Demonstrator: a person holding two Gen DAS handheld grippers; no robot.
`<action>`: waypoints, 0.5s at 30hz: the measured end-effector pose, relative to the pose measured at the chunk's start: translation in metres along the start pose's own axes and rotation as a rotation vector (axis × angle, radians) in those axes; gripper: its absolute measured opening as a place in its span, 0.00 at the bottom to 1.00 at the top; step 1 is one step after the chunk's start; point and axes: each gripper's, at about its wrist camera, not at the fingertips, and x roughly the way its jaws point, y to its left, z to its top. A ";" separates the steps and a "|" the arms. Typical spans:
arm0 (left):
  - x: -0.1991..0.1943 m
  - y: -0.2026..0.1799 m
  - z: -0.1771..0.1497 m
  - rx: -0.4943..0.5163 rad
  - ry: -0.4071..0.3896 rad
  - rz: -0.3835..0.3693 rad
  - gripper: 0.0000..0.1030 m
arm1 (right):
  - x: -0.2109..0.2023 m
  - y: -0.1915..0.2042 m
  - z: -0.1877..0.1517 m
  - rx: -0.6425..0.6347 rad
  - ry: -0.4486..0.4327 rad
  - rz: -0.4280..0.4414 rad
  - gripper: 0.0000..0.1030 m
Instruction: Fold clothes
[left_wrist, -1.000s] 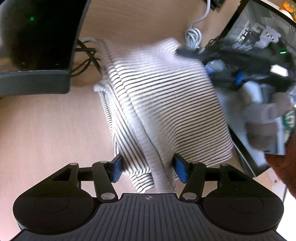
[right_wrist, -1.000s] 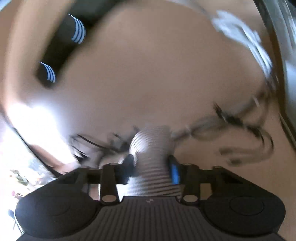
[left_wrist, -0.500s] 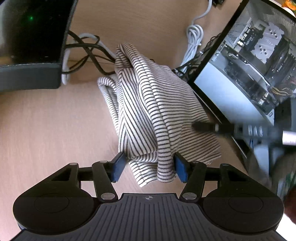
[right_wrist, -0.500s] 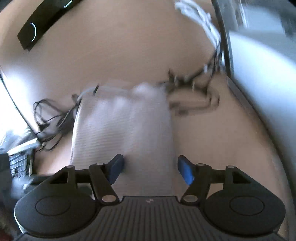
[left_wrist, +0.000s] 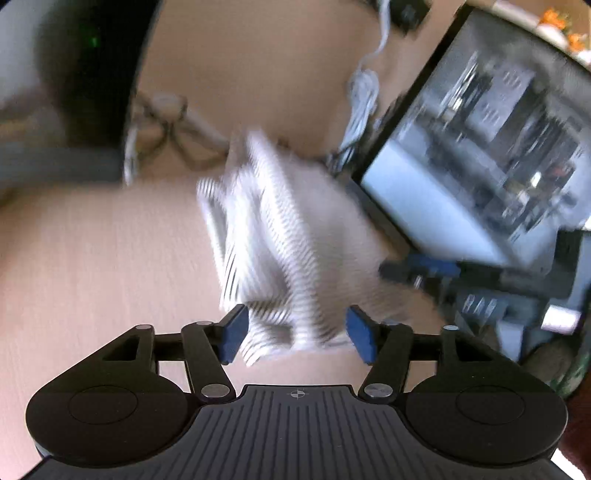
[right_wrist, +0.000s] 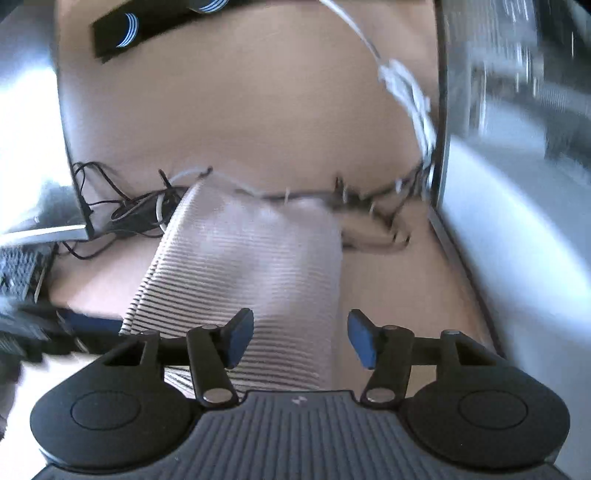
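The bench (right_wrist: 229, 110) fills both views, tan and bare at the left. The striped garment (right_wrist: 251, 266) lies folded in the middle of the frame, dropped from where it hung a second ago. The right claw (right_wrist: 301, 339), clamped on cloth then, now gapes apart. The left claw (left_wrist: 297, 334) stands wide too, cloth loose between. This fold looks finished.

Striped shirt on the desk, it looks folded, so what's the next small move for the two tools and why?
Probably back both tools straight off. The striped shirt lies in a folded bundle on the desk, and the left tool and right tool both stand open around its near edge, gripping nothing. Cables lie close behind the shirt, so pushing forward could snag them.
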 end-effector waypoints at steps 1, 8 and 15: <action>-0.003 -0.005 0.007 0.007 -0.026 -0.010 0.70 | -0.004 0.005 -0.002 -0.010 -0.011 0.005 0.65; 0.054 -0.007 0.062 0.058 -0.079 -0.014 0.83 | -0.003 0.055 -0.012 -0.137 -0.057 -0.038 0.68; 0.113 0.024 0.066 -0.007 0.005 0.013 0.93 | 0.035 0.071 -0.024 -0.212 0.030 -0.091 0.82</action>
